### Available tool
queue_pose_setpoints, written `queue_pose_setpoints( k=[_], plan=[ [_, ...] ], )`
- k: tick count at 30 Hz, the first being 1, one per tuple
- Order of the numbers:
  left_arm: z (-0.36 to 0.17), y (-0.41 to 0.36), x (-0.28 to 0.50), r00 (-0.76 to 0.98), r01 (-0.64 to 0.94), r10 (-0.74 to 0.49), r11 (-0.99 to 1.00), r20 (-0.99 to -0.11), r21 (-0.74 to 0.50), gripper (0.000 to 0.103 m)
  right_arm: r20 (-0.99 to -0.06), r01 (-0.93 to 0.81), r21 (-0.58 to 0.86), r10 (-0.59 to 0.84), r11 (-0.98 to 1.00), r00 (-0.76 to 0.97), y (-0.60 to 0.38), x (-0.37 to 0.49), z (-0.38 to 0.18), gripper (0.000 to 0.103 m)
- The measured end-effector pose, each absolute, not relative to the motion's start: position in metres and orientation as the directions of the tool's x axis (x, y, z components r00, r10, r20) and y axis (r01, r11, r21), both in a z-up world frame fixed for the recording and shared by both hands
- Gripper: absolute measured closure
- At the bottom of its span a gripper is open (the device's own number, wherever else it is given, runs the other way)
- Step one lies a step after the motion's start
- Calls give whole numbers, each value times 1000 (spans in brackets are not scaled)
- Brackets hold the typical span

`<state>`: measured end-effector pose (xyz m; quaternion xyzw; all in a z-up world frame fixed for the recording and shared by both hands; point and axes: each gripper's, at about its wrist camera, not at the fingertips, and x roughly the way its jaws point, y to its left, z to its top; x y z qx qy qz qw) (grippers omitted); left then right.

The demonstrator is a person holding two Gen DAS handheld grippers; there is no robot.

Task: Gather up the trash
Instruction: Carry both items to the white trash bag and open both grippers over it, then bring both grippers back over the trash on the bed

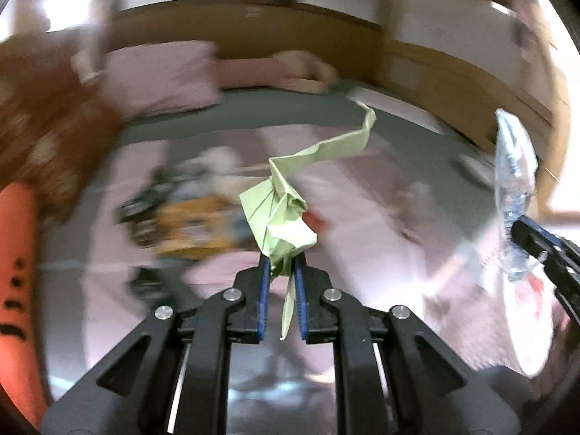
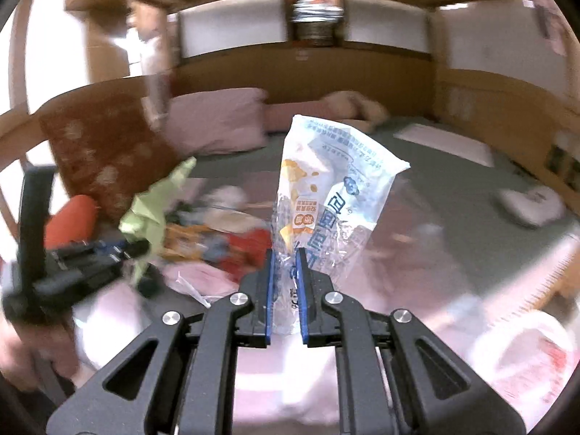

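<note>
My left gripper is shut on a crumpled pale green paper, which sticks up and trails to the upper right above a bed. My right gripper is shut on a clear plastic bag with blue and orange print, held upright. The right gripper with its plastic bag shows at the right edge of the left wrist view. In the right wrist view the left gripper and its green paper appear at the left. Both views are blurred by motion.
Below lies a pile of mixed litter on a pink cover, with orange packaging. A white plastic bag sits at the lower right. Pink pillows, a brown patterned cushion and a wooden bed frame ring the bed.
</note>
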<state>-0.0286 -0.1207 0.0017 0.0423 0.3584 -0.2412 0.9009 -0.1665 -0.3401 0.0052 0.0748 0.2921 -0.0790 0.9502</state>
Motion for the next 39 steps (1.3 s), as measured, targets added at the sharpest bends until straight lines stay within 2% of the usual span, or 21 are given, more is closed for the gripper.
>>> queue_pose_setpoints(
  k=[3,7,10,11,13,14,15,16,21,24,28,34,39],
  plan=[
    [3,-199,-67,447,650,-554,741,-702,-170,90,-620,319,73,-208,945,757,-395,-216,-10,92],
    [-7,-293,-117,235,785,-631,571,-740,-238,90,-701,433,119,-233,894,674,-462,-281,-37,91],
    [-12,-353,-152,120,846,-648,464,-752,-264,89,-727,488,148,-241,860,644,-496,-314,-46,80],
    [-13,-368,-159,87,855,-651,437,-754,-278,89,-730,504,147,-251,851,636,-505,-322,-46,73],
    [-17,-399,-168,44,872,-656,393,-754,-291,77,-713,538,164,-277,827,644,-520,-334,-39,48],
    [-19,-409,-169,39,878,-653,384,-757,-285,49,-695,555,182,-293,812,657,-525,-340,-30,28],
    [-21,-417,-165,48,876,-647,394,-761,-279,30,-669,558,203,-303,804,679,-526,-344,-20,23],
    [-20,-416,-161,74,868,-649,416,-758,-271,10,-651,555,215,-306,803,695,-526,-346,-14,23],
    [2,-363,-114,163,795,-703,509,-692,-330,7,-578,518,214,-320,828,750,-507,-327,13,21],
    [22,-309,-86,344,761,-665,611,-663,-218,4,-556,471,224,-285,853,781,-488,-299,20,21],
    [38,-221,-52,569,633,-532,770,-628,-79,4,-554,333,176,-186,926,811,-429,-228,25,19],
    [37,-86,-10,749,334,-262,943,-608,6,4,-567,80,143,16,986,824,-297,-109,28,19],
    [19,-11,12,764,143,-138,989,-630,-43,4,-600,-44,106,100,993,794,-209,-34,24,18]
  ],
)
